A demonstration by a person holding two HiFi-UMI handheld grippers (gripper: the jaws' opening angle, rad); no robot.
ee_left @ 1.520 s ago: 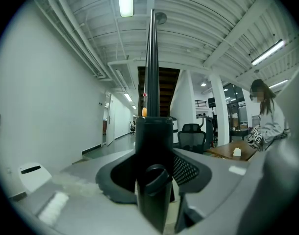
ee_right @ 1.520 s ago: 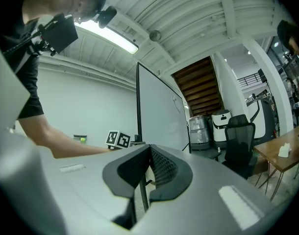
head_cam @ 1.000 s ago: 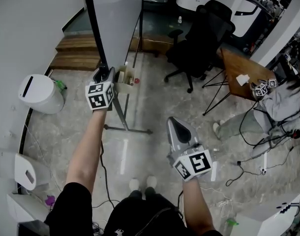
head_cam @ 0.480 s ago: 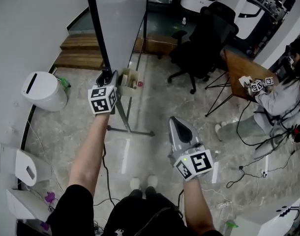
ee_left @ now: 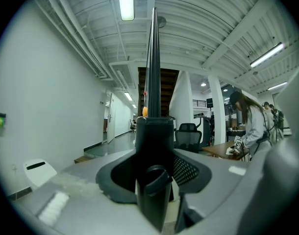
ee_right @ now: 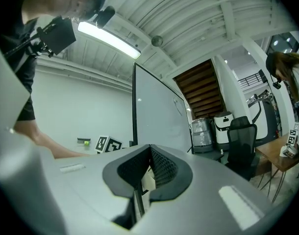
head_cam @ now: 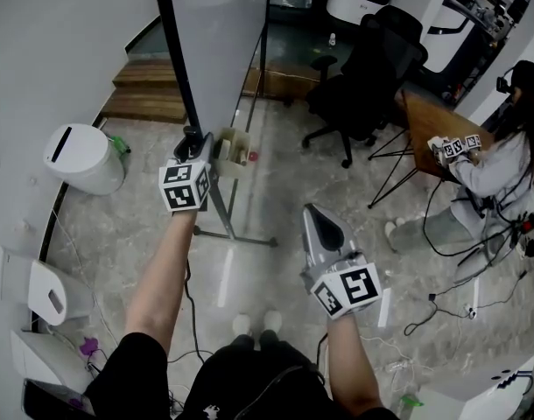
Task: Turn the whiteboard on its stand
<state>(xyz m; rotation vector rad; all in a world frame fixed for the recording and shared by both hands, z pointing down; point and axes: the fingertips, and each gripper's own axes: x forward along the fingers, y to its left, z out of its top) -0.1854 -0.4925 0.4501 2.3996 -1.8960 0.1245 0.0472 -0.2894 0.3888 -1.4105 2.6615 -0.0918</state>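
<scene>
The whiteboard (head_cam: 219, 42) stands upright on its metal stand (head_cam: 236, 234), its black side frame (head_cam: 175, 59) toward me. My left gripper (head_cam: 195, 143) is shut on that frame at about tray height; in the left gripper view the black frame (ee_left: 153, 82) fills the gap between the jaws. A small tray (head_cam: 234, 150) with markers hangs just right of the grip. My right gripper (head_cam: 318, 221) hangs free lower right, apart from the board, jaws together on nothing. From the right gripper view the whiteboard (ee_right: 159, 116) shows at an angle.
A white bin (head_cam: 83, 160) stands left of the stand, wooden steps (head_cam: 144, 94) behind it. A black office chair (head_cam: 363, 77) and a wooden table (head_cam: 425, 125) lie to the right, with a seated person (head_cam: 503, 173). Cables (head_cam: 442, 304) trail on the floor at lower right.
My left gripper has shifted a little to the right with the frame edge in it, and the board's far edge has swung right. The right gripper has stayed put.
</scene>
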